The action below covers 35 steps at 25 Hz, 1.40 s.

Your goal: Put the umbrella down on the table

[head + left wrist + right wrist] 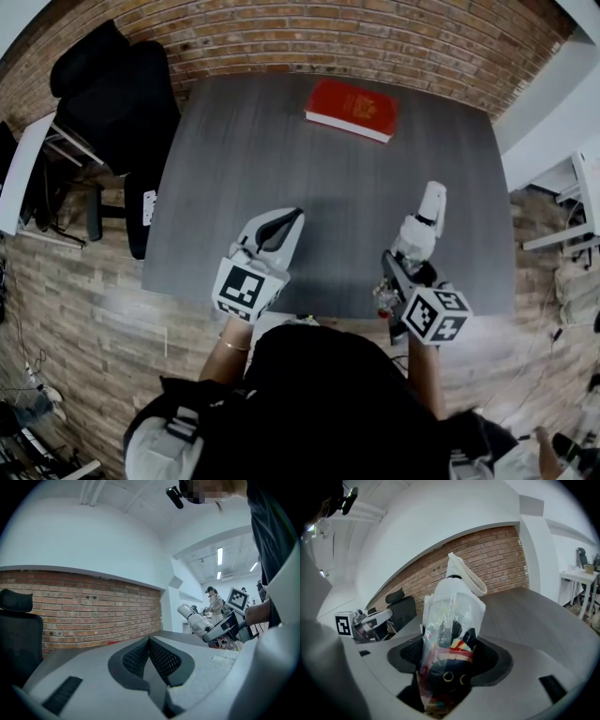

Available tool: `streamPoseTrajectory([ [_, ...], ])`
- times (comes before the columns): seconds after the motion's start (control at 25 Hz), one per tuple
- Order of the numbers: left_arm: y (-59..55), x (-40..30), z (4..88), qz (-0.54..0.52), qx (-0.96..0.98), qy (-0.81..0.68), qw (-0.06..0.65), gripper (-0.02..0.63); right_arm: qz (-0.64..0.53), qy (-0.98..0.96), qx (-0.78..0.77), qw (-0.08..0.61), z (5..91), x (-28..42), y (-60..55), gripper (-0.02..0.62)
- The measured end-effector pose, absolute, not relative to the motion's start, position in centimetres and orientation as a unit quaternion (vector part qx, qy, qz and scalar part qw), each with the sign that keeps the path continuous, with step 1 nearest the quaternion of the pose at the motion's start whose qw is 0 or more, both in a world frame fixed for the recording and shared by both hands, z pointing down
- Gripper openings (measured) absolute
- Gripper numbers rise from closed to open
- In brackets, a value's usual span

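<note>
The folded umbrella [422,230] has a white handle and a clear plastic sleeve over dark patterned cloth. My right gripper [405,269] is shut on its lower part and holds it above the near right part of the grey table [281,159], handle pointing away from me. Between the jaws in the right gripper view [449,657] the umbrella [452,611] stands up, filling the gap. My left gripper [292,220] hovers over the near left of the table, shut with nothing in it; its tips [149,640] meet. The umbrella's handle [187,612] shows in the left gripper view too.
A red book [352,109] lies at the table's far edge, in front of the brick wall. A black office chair [117,94] stands off the table's left side. A white desk [581,576] sits to the right. A person [214,599] stands far off.
</note>
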<state>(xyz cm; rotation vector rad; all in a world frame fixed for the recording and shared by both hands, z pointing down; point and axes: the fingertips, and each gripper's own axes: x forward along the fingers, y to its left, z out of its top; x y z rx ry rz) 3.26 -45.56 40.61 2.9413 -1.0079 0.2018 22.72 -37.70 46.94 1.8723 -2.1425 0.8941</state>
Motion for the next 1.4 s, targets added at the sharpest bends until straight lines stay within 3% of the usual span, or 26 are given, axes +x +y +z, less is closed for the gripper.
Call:
streamPoseTrajectory([
  [1.4,-55.0,1.1,45.2,0.071,0.941,-0.326,0.066,-0.003,0.37,-0.675,0.608,0.195,57.0,21.1,-45.3,0.29],
])
